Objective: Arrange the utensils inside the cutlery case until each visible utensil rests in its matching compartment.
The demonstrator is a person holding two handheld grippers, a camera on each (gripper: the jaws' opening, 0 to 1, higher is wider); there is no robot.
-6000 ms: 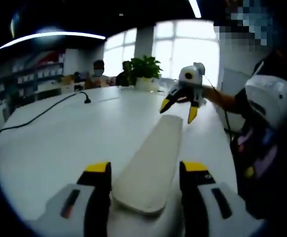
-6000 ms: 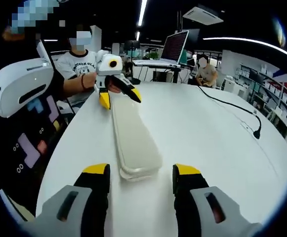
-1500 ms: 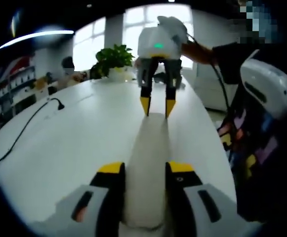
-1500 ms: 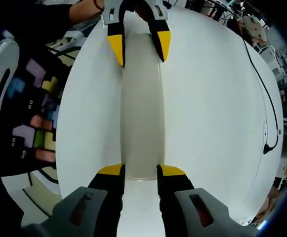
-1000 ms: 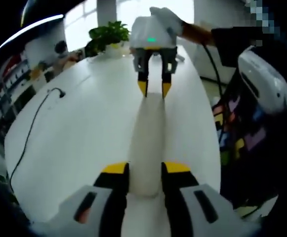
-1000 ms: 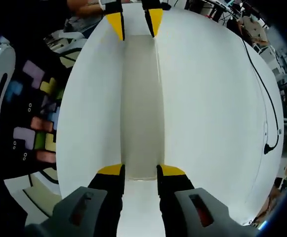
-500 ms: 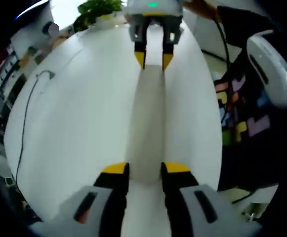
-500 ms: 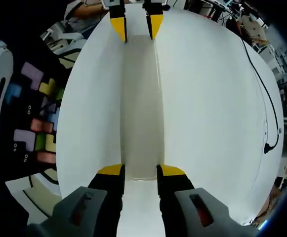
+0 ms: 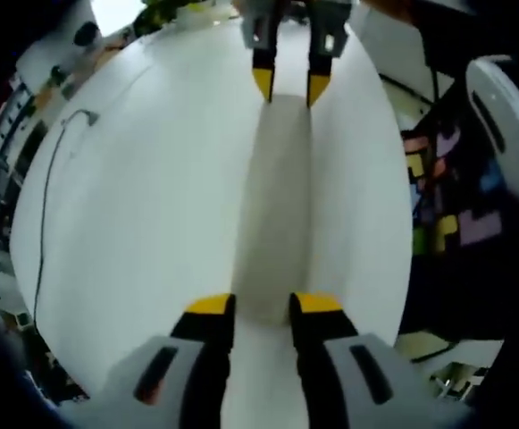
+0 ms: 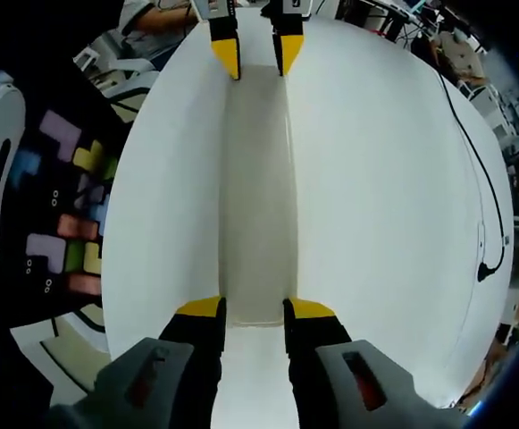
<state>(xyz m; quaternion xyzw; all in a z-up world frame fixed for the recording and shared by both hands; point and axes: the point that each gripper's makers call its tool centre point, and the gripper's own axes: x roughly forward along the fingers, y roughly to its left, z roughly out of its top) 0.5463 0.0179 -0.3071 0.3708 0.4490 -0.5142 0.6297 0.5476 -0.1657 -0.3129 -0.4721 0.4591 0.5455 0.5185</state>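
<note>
Because the long, closed, cream cutlery case lies lengthwise between the two tongs on the white table, each gripper meets it at one short end, and its long axis runs straight away from both cameras. At the near edge of the right gripper view, the right gripper has its yellow-tipped jaws narrowed onto the sides of the case's near end, pressing it. At the far end stands the left gripper, jaws either side of that end. From the left gripper view, the left gripper likewise clasps its own near end of the case, with the right gripper straddling the far end. Neither hand is nearer; both already grasp it. No utensils show, since the lid is on. A dark cable lies well off to the right.
</note>
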